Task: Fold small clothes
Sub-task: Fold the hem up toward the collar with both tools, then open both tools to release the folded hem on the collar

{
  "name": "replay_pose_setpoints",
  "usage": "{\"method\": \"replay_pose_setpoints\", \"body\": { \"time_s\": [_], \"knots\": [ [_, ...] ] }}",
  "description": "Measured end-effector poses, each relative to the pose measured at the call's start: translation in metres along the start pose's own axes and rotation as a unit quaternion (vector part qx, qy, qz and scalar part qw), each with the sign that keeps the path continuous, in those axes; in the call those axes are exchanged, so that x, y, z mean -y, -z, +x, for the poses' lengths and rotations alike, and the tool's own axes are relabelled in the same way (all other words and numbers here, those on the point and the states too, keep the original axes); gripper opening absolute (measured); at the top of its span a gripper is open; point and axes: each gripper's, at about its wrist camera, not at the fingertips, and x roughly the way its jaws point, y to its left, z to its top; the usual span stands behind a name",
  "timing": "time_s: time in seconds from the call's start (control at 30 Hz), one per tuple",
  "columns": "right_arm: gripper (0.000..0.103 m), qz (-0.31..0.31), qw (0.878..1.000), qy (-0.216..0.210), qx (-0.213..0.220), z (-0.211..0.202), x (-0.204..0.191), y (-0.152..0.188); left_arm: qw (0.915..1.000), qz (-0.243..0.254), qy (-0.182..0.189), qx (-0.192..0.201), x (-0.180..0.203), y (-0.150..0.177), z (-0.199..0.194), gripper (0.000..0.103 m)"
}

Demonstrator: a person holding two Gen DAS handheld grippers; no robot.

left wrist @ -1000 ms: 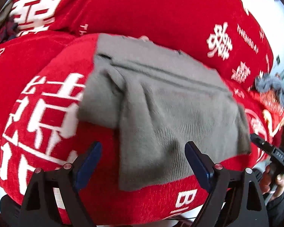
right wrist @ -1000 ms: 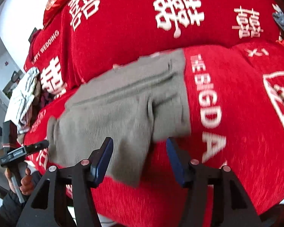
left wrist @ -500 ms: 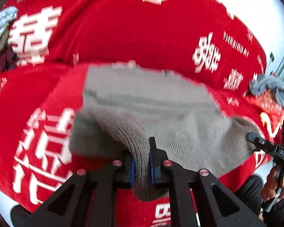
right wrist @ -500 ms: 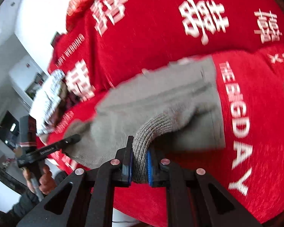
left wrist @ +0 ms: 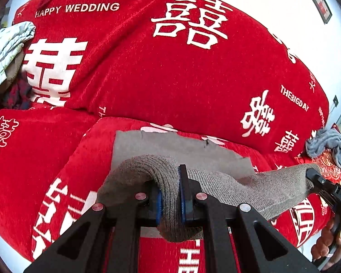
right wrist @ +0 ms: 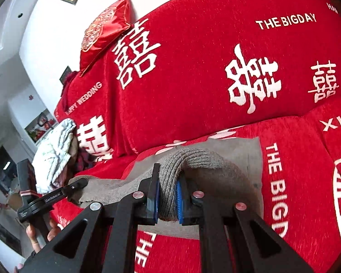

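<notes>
Since a second ago: both claws closed and lifted. Left claw (left wrist: 170, 195) clenched on the grey knit garment (left wrist: 216, 157) at its near hem; right claw (right wrist: 168, 199) likewise. Near edge raised off the sofa seat (left wrist: 63, 170), probably for folding toward the backrest. Long axis along the seat's front edge.

Grey knit garment (left wrist: 216, 182), hem raised

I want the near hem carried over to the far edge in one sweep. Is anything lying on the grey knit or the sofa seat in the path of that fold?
Nothing visible. Both the left gripper and right gripper are shut on the grey knit garment, and its far part lies bare on the red sofa cover.
</notes>
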Motion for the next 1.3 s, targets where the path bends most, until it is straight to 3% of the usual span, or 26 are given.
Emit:
{"method": "replay_pose_setpoints", "body": {
  "time_s": [0.37,1.07,1.13,1.2,1.27,1.3],
  "knots": [
    [0.012,0.025,0.999,0.036,-0.023,0.048,0.017,-0.026,0.9991,-0.001,-0.015,-0.04,0.004,-0.033,0.048,0.013],
    [0.012,0.102,0.982,0.121,-0.106,0.192,0.105,-0.024,0.9813,-0.028,-0.044,-0.185,-0.016,-0.048,0.226,0.014],
    [0.013,0.112,0.98,0.12,-0.111,0.199,0.112,-0.022,0.9789,-0.036,-0.042,-0.197,-0.021,-0.046,0.237,0.025],
    [0.017,0.128,0.978,0.105,-0.125,0.209,0.123,-0.019,0.9766,-0.055,-0.021,-0.207,-0.027,-0.043,0.246,0.065],
    [0.018,0.133,0.977,0.096,-0.137,0.216,0.129,-0.017,0.9777,-0.069,-0.013,-0.198,-0.03,-0.043,0.248,0.082],
    [0.023,0.132,0.977,0.093,-0.139,0.217,0.13,-0.017,0.978,-0.074,-0.01,-0.195,-0.029,-0.044,0.249,0.083]
  ]
}}
